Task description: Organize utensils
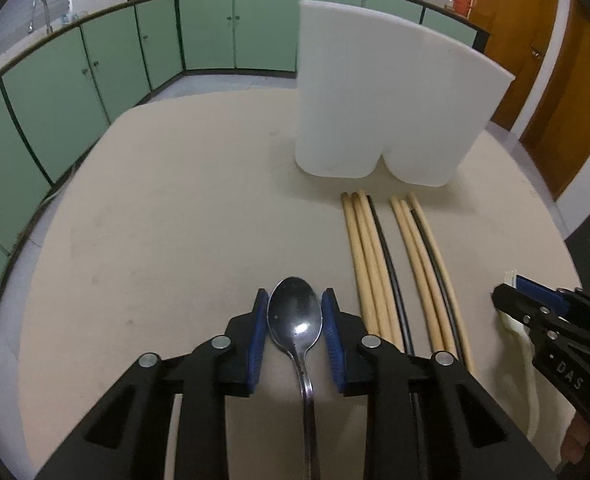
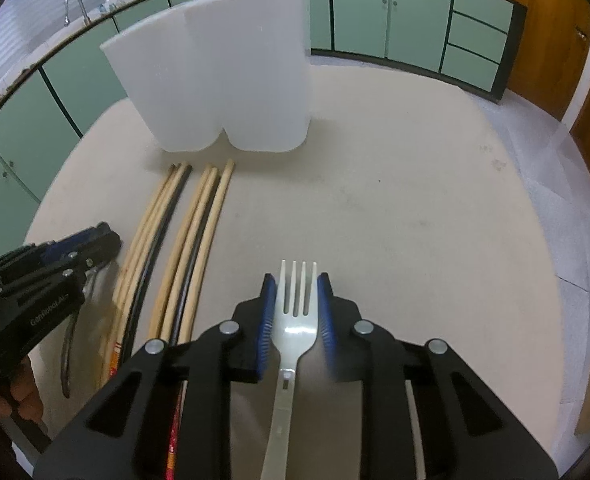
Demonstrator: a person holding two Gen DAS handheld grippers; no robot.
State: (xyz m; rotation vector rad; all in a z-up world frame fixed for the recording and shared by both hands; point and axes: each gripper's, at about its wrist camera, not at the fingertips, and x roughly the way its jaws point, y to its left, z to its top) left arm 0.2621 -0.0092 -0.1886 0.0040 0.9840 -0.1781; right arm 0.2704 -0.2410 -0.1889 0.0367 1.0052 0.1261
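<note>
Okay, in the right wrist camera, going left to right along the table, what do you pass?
Left gripper → spoon → chopsticks → fork held by the right gripper.

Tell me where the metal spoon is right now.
In the left wrist view the spoon lies on the table, its bowl between the left gripper jaws, just left of the chopsticks.

Your left gripper points steeply down, its blue pads pressed on either side of a spoon bowl. Your right gripper tilts down the same way, its pads clamped on a fork head. Your hand shows beneath the left gripper's body in the right wrist view.
</note>
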